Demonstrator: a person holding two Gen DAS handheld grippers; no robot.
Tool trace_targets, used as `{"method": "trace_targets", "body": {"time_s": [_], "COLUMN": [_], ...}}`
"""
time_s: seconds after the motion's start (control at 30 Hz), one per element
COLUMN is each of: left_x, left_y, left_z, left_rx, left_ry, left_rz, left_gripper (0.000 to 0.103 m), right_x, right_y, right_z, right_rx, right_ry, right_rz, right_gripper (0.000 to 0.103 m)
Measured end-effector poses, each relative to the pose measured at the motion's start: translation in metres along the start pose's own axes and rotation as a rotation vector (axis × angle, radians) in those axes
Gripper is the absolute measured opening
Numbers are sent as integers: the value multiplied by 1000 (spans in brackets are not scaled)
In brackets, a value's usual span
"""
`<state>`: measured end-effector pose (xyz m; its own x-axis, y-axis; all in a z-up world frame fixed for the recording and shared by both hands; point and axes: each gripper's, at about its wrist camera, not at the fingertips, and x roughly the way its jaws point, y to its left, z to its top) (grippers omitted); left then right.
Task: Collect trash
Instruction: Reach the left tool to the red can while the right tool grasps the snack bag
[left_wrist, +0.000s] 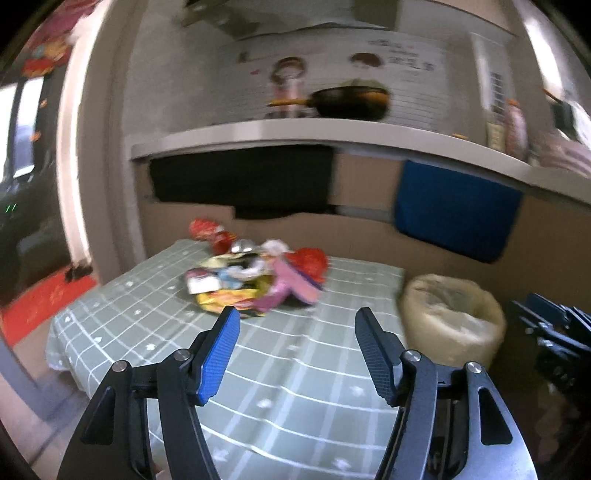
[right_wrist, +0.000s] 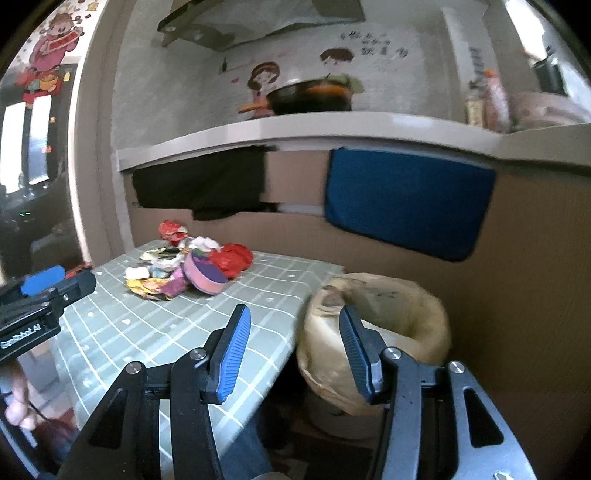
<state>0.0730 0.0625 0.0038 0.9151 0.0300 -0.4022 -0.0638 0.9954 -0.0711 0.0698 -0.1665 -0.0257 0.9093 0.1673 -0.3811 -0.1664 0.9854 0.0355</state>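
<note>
My left gripper (left_wrist: 295, 321) and right gripper (right_wrist: 293, 319): both wide open, holding nothing. Trash pile (left_wrist: 255, 277) on checked tablecloth (left_wrist: 288, 369), far side. Lined bin (right_wrist: 384, 321) just beside table's right edge.

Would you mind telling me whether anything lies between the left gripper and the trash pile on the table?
Nothing visible does: only bare checked tablecloth separates the open left gripper from the trash pile.
</note>
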Motion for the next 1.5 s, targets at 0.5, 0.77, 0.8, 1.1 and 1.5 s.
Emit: {"method": "trace_targets", "body": {"time_s": [0.5, 0.77, 0.8, 1.1, 1.5], "left_x": [133, 212, 223, 297, 312], "left_y": [102, 141, 143, 171, 147], "left_z": [-2, 39, 44, 69, 34], "left_rx": [-234, -290, -292, -433, -254], "left_ry": [188, 221, 230, 323, 425], "left_rz": [34, 31, 28, -40, -15], "left_gripper": [65, 65, 65, 65, 22], "right_x": [123, 164, 167, 193, 230], "right_y": [6, 10, 12, 20, 38], "right_z": [12, 0, -1, -6, 42], "right_rx": [-11, -2, -8, -27, -79], "right_ry": [90, 172, 178, 220, 180], "right_rz": [25, 53, 56, 75, 119], "right_gripper": [48, 48, 48, 48, 48]}}
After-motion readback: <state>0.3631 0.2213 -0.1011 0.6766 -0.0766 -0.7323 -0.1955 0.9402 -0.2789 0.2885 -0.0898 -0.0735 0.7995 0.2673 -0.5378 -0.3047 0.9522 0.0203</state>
